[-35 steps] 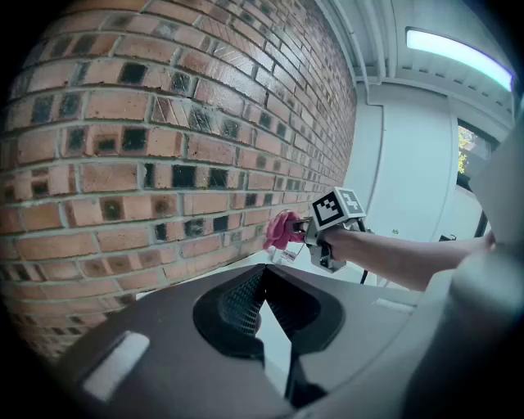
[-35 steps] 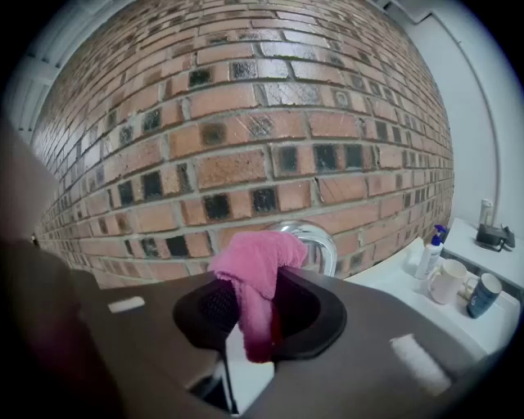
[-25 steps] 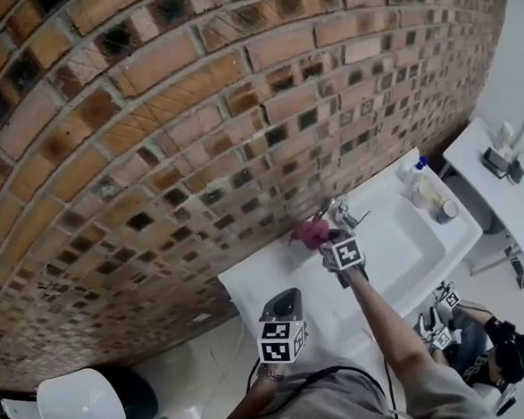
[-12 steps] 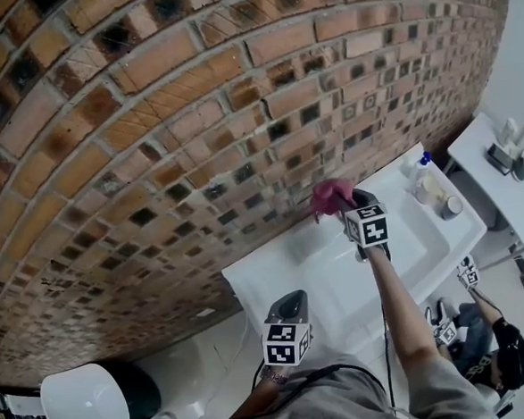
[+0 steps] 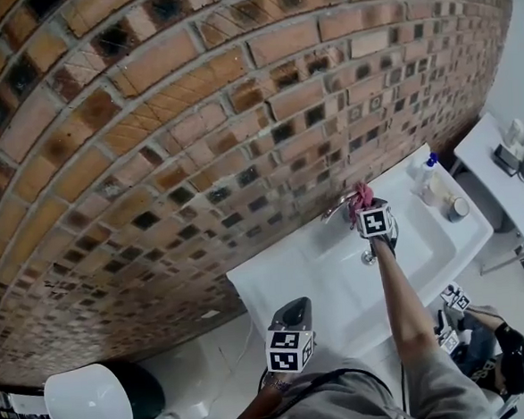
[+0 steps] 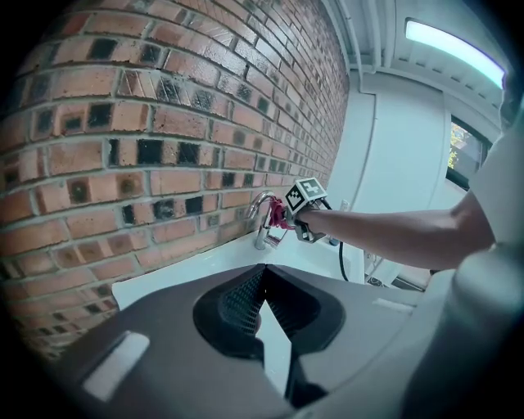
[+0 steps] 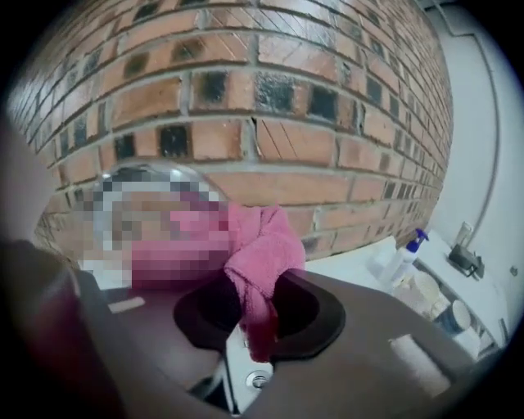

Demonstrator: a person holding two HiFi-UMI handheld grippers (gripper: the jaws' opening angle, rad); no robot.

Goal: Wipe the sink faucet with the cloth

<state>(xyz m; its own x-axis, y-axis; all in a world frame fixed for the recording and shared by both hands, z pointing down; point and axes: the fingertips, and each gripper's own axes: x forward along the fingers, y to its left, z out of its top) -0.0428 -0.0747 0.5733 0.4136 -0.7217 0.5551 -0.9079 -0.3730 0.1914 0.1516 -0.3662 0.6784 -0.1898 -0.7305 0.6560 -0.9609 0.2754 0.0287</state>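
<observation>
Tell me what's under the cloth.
The cloth, clamped in the right gripper, sits against the faucet above the sink. The faucet's spout and stem show beside it; the part beneath the cloth is covered.

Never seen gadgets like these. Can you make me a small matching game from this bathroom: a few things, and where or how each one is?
1. cloth
2. faucet
3. bottle
4. left tongs

A. shut, empty, held back from the sink
B. pink, pinched in the right tongs
C. blue-topped, on the sink rim
D. silver, by the brick wall

Pairs: 1-B, 2-D, 3-C, 4-A
</observation>
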